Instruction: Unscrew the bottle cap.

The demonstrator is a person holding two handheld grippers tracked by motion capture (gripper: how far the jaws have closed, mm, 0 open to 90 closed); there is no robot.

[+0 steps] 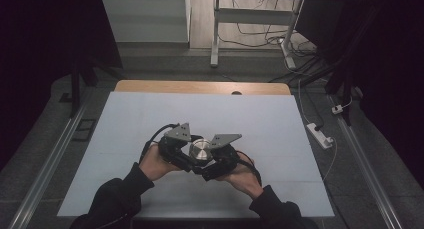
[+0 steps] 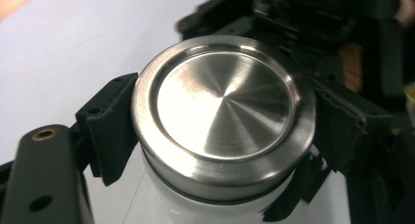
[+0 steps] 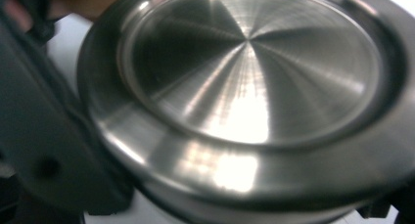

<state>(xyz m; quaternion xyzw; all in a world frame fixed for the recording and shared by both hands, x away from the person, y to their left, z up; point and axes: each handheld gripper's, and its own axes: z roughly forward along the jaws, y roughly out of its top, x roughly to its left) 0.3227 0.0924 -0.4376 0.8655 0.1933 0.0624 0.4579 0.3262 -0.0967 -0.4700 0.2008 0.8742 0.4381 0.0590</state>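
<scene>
A white bottle [image 2: 161, 204] with a brushed steel lid [image 1: 200, 150] stands at the middle of the white-covered table [image 1: 150, 114]. Both grippers meet at it, each held in a hand. My left gripper [image 1: 186, 156] comes in from the left, and in the left gripper view its pads [image 2: 115, 128] press on opposite sides of the lid [image 2: 222, 106]. My right gripper [image 1: 212, 165] comes in from the right, lower down. One of its fingers [image 2: 293, 192] lies against the bottle's body under the lid. In the right gripper view the lid [image 3: 249, 72] is very close, with a dark jaw at the left.
A wooden table edge [image 1: 200, 87] shows beyond the white cover. On the floor to the right lies a power strip [image 1: 320, 135] with cables. White desk legs [image 1: 215, 34] stand farther back. Metal rails run along both sides of the table.
</scene>
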